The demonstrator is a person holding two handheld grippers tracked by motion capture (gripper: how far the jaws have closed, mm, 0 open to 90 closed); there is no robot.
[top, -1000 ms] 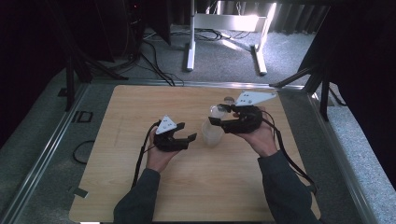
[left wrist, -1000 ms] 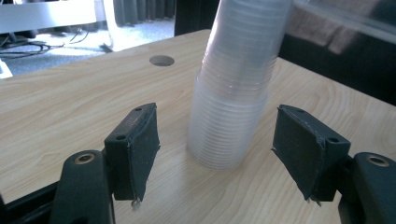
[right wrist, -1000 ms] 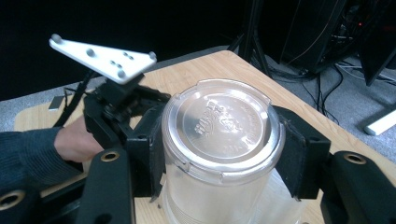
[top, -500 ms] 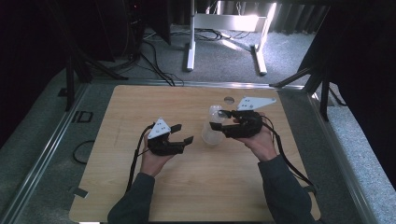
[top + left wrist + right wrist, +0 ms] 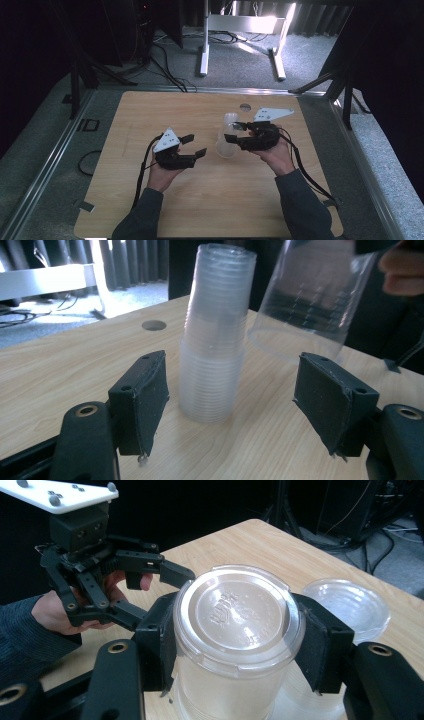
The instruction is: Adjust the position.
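Cup (image 5: 235, 615) sits clenched and tilted in the right tool (image 5: 239, 141), so level it over the stack (image 5: 216, 340) before lowering; left tool (image 5: 194, 145) jaws, just opened, hold nothing.

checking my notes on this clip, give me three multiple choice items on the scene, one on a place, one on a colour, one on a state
1. Where does the stack of clear cups stand?
A. on the wooden table
B. on the grey floor
C. in a box

2. What colour is the pad on each gripper jaw?
A. white
B. black
C. red

3. What does the right gripper do?
A. lies open on the table
B. grips a pen
C. is shut on a single clear cup

Answers:
1 A, the left gripper view shows its base on the wood.
2 B, both gripper views show black pads.
3 C, the right gripper view shows both pads pressing the cup's sides.
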